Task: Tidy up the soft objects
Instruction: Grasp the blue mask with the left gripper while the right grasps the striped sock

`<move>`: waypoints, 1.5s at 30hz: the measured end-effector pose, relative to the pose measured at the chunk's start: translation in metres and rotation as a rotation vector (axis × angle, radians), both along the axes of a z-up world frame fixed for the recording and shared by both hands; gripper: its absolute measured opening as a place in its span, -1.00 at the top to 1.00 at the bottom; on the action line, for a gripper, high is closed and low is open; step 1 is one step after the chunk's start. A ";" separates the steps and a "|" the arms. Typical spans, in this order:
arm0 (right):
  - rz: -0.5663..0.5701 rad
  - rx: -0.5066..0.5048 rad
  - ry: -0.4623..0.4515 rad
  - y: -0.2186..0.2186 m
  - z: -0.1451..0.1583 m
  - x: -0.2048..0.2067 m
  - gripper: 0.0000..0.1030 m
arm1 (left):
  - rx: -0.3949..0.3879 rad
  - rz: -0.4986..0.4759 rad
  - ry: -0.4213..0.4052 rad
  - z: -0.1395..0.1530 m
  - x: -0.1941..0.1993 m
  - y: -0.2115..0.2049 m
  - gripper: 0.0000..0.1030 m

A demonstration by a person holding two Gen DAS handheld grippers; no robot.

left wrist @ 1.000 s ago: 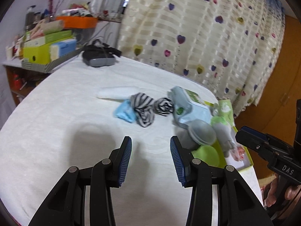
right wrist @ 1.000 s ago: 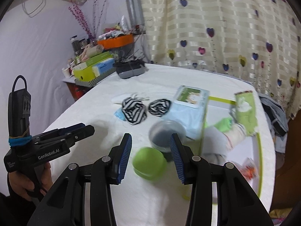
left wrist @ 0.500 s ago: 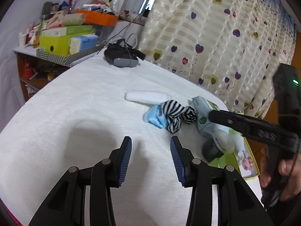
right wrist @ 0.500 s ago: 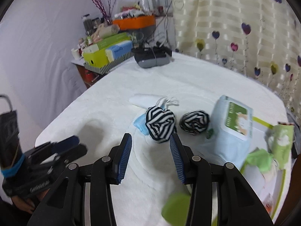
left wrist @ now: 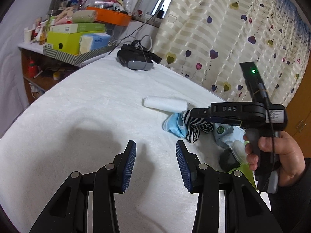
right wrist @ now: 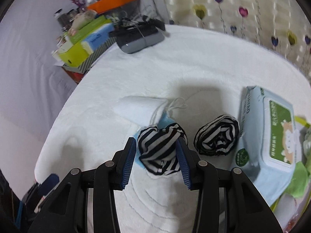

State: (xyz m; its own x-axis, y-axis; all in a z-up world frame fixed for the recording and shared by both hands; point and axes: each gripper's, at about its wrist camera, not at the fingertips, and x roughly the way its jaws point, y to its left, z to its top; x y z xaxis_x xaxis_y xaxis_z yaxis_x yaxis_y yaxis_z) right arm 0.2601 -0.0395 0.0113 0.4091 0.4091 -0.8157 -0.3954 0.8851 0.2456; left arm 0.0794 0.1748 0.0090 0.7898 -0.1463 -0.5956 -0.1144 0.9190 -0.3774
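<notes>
My right gripper (right wrist: 156, 141) is open and tilted down over a balled black-and-white striped sock (right wrist: 161, 153). The sock lies between its blue pads, which flank it without clearly squeezing it. Under the sock lies a blue face mask (right wrist: 165, 121), and a white rolled cloth (right wrist: 136, 107) is behind it. A second striped sock ball (right wrist: 216, 136) sits just to the right. My left gripper (left wrist: 155, 151) stands open over bare white cover with nothing between its fingers. The left wrist view shows the right gripper (left wrist: 194, 114) from the side above the striped sock (left wrist: 194, 131).
A pack of wet wipes (right wrist: 272, 136) lies right of the socks, over a green-edged tray. A dark jar (left wrist: 228, 160) stands by the hand (left wrist: 276, 151). A black headset (left wrist: 136, 61) rests at the far edge. A cluttered shelf of boxes (left wrist: 73, 38) stands at the back left.
My right gripper has swung left and down, from above the green lid and jar to around the striped sock. My left gripper shifted a little across the cover and stayed open.
</notes>
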 end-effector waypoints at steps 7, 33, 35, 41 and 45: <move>0.018 0.035 0.014 -0.009 -0.005 0.001 0.79 | 0.018 -0.009 0.009 0.003 0.010 -0.003 0.20; 0.026 0.223 -0.149 -0.081 0.041 -0.059 0.84 | 0.133 -0.201 0.135 -0.018 0.131 -0.065 0.08; 0.027 0.226 -0.150 -0.083 0.041 -0.059 0.84 | 0.133 -0.199 0.169 -0.026 0.143 -0.066 0.08; 0.037 0.232 -0.153 -0.084 0.041 -0.057 0.84 | 0.180 -0.191 0.172 -0.034 0.154 -0.073 0.09; 0.037 0.236 -0.152 -0.086 0.041 -0.058 0.84 | 0.233 -0.190 0.181 -0.036 0.155 -0.077 0.69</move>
